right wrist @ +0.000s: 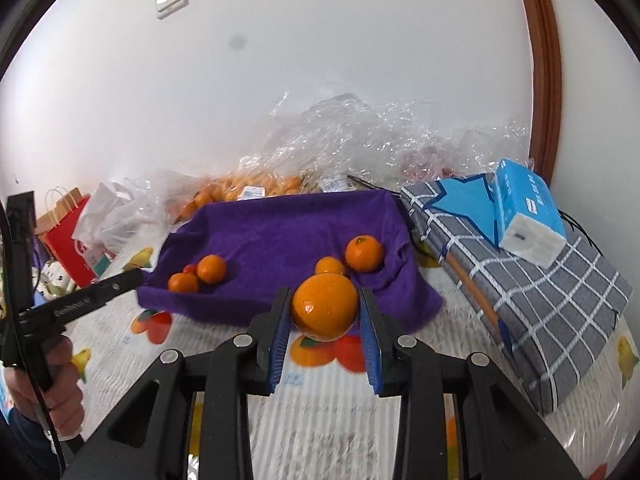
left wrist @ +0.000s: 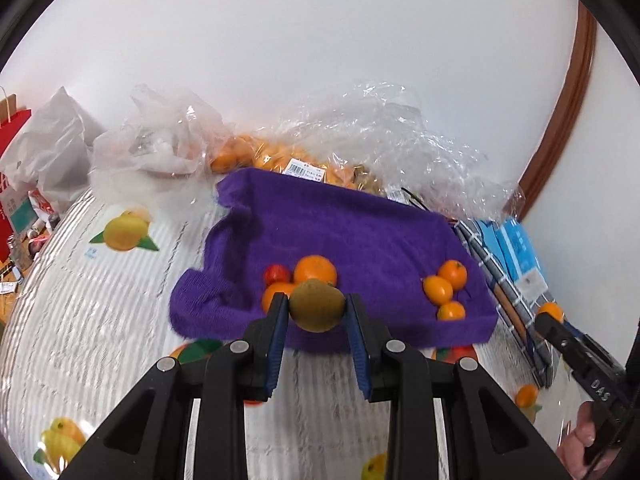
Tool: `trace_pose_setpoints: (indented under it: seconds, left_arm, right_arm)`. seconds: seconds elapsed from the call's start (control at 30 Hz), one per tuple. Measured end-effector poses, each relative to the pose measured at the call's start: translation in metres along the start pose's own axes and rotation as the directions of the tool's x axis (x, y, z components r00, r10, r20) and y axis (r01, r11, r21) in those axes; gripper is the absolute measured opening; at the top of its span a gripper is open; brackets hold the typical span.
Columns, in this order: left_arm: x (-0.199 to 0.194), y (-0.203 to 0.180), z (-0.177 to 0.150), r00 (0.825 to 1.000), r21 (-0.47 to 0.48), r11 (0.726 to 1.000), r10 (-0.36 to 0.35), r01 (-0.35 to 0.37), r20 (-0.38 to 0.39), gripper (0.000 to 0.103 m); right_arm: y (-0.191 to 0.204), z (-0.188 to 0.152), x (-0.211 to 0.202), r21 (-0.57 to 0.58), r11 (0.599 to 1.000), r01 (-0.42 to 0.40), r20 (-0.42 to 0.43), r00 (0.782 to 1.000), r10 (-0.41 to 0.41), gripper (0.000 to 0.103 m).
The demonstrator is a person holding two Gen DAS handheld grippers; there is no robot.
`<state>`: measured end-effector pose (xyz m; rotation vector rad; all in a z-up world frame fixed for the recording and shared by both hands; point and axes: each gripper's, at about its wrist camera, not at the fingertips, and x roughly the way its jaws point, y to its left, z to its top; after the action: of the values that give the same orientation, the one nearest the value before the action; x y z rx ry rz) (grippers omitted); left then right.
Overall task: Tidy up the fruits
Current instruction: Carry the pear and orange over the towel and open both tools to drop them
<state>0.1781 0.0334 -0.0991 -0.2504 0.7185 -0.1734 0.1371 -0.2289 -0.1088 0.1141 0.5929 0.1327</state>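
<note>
**Two fruits gripped, towel tray ahead**

Left gripper [left wrist: 317, 312] clamped across a brownish-green kiwi [left wrist: 317, 310]; probably soft, bruises under a hard squeeze. Right gripper [right wrist: 325, 312] closed on an orange [right wrist: 324, 306]: firm, glossy, likely to roll if pinched off-centre. Both held above the surface [left wrist: 120, 300], near the purple towel tray [right wrist: 280, 224], which holds small oranges [right wrist: 364, 253] in two clusters.

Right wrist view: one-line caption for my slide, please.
Right gripper clamps an orange in front of the purple towel holding two fruit clusters.
</note>
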Motion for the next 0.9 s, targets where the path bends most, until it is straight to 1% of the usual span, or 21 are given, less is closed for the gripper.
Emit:
trace_pose_setpoints:
  seconds: [0.2,0.37,0.47,0.57,0.63,0.7,0.77,0.9]
  left_arm:
    - [0.032,-0.009,0.010,1.000,-0.004,1.000,-0.015,0.015,0.011,0.028]
    - [0.061,-0.023,0.015,1.000,-0.002,1.000,-0.025,0.025,-0.005,0.028]
    - [0.070,-0.028,0.011,0.999,0.008,0.999,-0.040,0.040,-0.006,0.028]
    - [0.076,-0.033,0.006,0.997,0.030,0.997,-0.069,0.070,-0.018,0.028]
    - [0.079,-0.036,0.003,0.997,0.043,0.997,-0.071,0.071,-0.017,0.028]
    - [0.082,-0.038,0.002,0.997,0.045,0.996,-0.077,0.079,-0.029,0.028]
    - [0.084,-0.038,0.000,0.994,0.037,0.994,-0.099,0.101,-0.037,0.028]
    - [0.088,-0.036,-0.003,0.994,0.030,0.995,-0.095,0.097,-0.046,0.028]
  right_arm:
    - [-0.013,0.015,0.039,0.014,0.999,0.029,-0.005,1.000,-0.029,0.033]
    - [-0.022,0.019,0.066,0.029,0.999,0.035,-0.021,0.999,-0.034,0.033]
    - [-0.027,0.018,0.079,0.047,0.998,0.030,-0.048,0.998,-0.028,0.033]
    - [-0.028,0.015,0.084,0.045,0.999,0.026,-0.052,0.998,-0.024,0.033]
    - [-0.029,0.013,0.087,0.052,0.998,0.019,-0.062,0.998,-0.015,0.033]
    - [-0.031,0.011,0.092,0.064,0.998,0.006,-0.072,0.997,-0.001,0.033]
    - [-0.030,0.008,0.097,0.058,0.998,0.021,-0.085,0.996,-0.016,0.033]
    - [-0.029,0.006,0.105,0.056,0.998,0.021,-0.104,0.994,-0.015,0.033]
